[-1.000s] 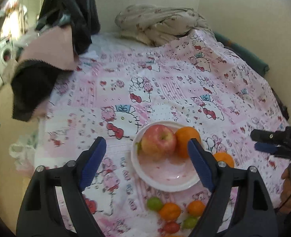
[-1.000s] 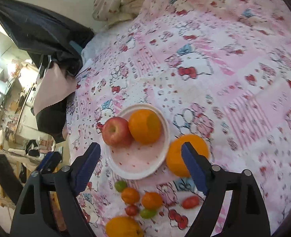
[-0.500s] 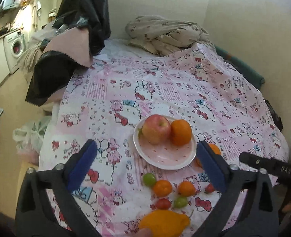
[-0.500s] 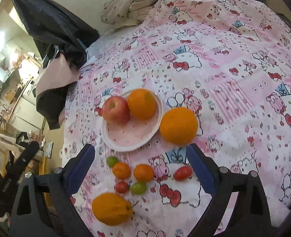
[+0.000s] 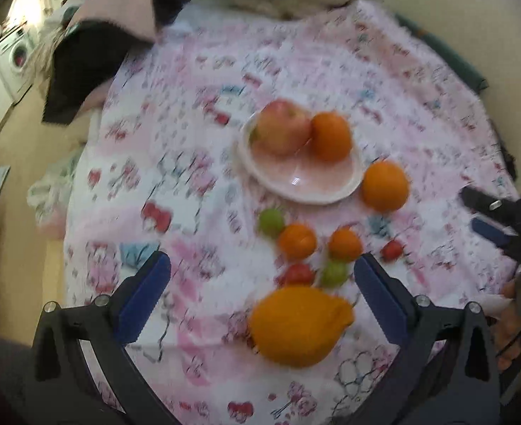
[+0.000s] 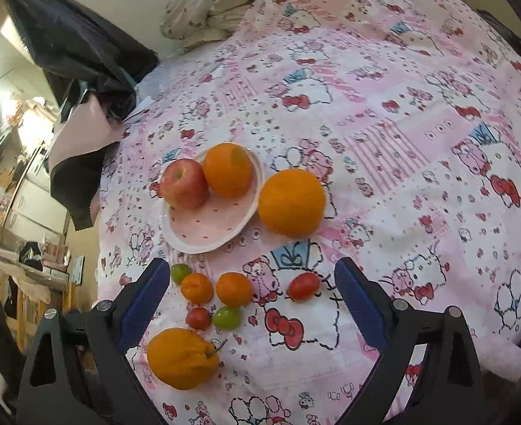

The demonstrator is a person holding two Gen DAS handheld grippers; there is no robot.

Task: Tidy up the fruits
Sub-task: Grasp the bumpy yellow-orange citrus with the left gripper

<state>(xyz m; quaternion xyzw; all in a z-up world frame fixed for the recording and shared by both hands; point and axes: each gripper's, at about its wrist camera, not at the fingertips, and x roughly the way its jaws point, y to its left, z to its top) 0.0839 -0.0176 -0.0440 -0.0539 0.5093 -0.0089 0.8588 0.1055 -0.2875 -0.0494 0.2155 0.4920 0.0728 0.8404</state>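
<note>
Both hand-held grippers, left (image 5: 260,283) and right (image 6: 251,292), hang spread and empty over loose fruit; the pink dotted ceramic plate (image 6: 204,228) holds only 2, leaving room.

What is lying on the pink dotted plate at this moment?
On the pink dotted plate lie a red apple and a round orange, touching each other. The plate surface beneath them is covered; its front part is bare.

Nothing readable anywhere here, honestly. The pink bedsheet (image 6: 384,134) is covered in cartoon cat prints and bows (pictures only, no lettering I can make out). No labels or numbers show on anything else.
</note>
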